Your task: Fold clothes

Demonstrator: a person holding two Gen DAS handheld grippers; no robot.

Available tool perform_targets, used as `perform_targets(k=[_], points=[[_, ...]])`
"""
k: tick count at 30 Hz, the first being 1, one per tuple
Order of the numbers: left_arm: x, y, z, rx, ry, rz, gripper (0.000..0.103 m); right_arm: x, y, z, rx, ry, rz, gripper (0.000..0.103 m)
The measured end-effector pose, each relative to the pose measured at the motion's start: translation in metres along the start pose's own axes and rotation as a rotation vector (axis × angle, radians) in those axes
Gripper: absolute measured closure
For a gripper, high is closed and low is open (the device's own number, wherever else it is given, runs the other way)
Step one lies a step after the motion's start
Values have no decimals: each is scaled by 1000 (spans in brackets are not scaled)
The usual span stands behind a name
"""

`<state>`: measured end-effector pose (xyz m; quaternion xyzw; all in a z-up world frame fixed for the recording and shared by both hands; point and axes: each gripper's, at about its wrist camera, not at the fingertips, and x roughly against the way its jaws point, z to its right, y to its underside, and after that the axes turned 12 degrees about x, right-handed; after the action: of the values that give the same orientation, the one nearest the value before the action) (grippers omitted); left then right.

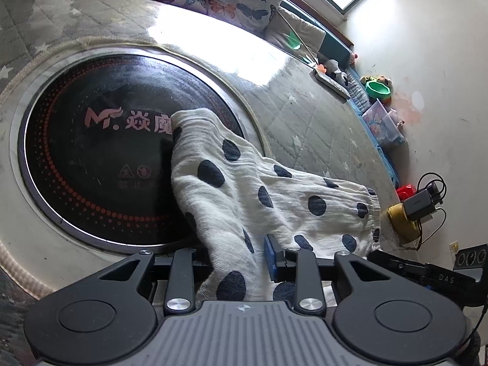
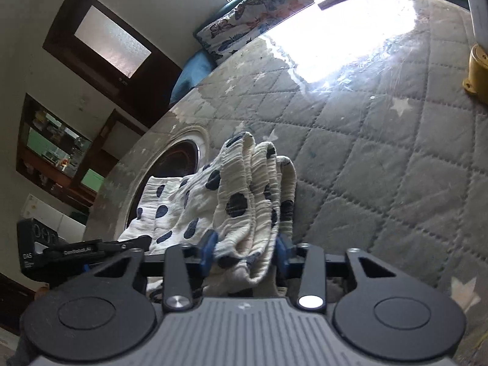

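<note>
Quilted grey table cover carries white navy-dotted cloth, pinched by down-tilted left gripper and right gripper; far side bare.

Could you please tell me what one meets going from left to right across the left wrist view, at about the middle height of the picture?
Black round hob plate → white garment with dark dots → grey quilted table cover → yellow object with a charger → white wall.

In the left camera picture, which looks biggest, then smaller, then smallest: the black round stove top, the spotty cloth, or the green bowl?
1. Black round stove top
2. Spotty cloth, though it lies nearer the camera, so it looks bigger than it may be
3. Green bowl, far off by the wall
</note>
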<state>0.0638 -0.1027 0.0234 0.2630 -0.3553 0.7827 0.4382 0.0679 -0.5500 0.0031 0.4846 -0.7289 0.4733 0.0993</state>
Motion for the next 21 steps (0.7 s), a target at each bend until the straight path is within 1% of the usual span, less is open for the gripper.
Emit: perform_targets(k=[3,5,8,9,10,12,13,14,18,21], points=[[2,0,2,-12,-10,8,75,2,1,-2,8,4,13,70],[2,0,3,-22,-17,13,76,3,1,-1,-6,4,22,75],[3,0,3,-25,-25,15,76,5,2,-1,-20,0,36,76],[3,0,3,-24,-28,16,76,5,2,0,-24,-6,32,76],[3,0,2,-23,-32,17,76,4,3,0,-28,-12,27,72],[4,-1,0,-19,-36,17,75,3,3,2,-34,-22,17,70],[4,-2,-1,-16,-38,18,73,3,4,3,-30,-17,9,66],[4,-2,-2,-15,-39,17,73,2,5,4,-30,-17,-3,64],[1,-1,-2,-30,-40,6,73,3,12,12,-67,-64,-16,63],[-2,0,0,-38,-39,-2,74,0,15,19,-116,-115,-20,62]])
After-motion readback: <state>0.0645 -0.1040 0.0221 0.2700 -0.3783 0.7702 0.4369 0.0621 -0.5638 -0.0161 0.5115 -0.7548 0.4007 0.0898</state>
